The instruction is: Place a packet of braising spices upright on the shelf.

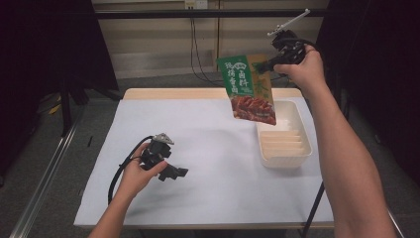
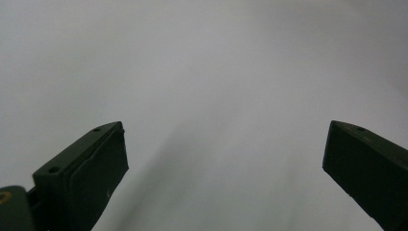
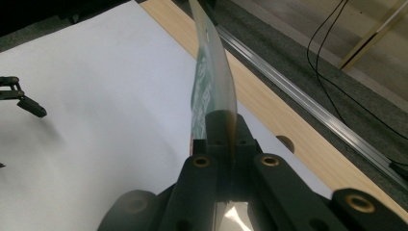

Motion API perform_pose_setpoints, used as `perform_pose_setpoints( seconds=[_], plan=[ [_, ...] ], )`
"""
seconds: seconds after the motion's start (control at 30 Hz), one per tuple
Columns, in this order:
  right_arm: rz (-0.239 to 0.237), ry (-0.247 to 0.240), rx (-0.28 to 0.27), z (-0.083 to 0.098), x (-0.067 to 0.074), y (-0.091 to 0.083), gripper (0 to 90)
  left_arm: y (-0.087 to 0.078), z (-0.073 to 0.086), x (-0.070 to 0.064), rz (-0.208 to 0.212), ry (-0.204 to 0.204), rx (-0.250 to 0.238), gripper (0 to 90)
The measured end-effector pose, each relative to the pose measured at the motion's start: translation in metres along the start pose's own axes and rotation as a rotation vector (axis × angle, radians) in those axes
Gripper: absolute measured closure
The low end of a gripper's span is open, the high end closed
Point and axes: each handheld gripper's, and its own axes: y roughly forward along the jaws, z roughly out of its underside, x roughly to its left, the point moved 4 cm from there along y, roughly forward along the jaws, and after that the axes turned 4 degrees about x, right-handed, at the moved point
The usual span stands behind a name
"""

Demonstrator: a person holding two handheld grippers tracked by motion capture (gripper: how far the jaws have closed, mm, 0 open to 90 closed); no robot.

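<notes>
We see the right claw (image 1: 262, 65) squeezed tight on a green and orange food pouch (image 1: 247, 89), holding it up in the air just above the far end of the white tray (image 1: 292, 148). The left claw (image 1: 174, 173) sits low over the worktop (image 1: 213, 163), well to the left of the tray, its jaws wide apart with nothing between them.
</notes>
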Motion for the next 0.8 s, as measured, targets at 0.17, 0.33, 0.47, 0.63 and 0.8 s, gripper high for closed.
perform_pose_setpoints(
  seconds=[0.17,0.33,0.47,0.63,0.8],
  plan=[
    [0.028,0.011,0.006,0.006,-0.011,-0.006,90.0,0.0,0.0,0.0,0.005,-0.006,0.004,1.6],
    [0.055,0.022,0.014,0.011,-0.018,-0.01,90.0,0.001,0.0,0.0,0.006,-0.01,0.007,1.6],
    [0.064,0.037,0.013,0.016,-0.022,-0.014,90.0,0.002,0.0,0.0,0.007,-0.008,0.007,1.6],
    [0.086,0.039,0.016,0.02,-0.027,-0.018,90.0,0.003,0.0,-0.001,0.008,-0.01,0.006,1.6],
    [0.094,0.051,0.011,0.026,-0.033,-0.021,90.0,0.003,0.0,-0.001,0.016,-0.011,0.009,1.6]
  ],
)
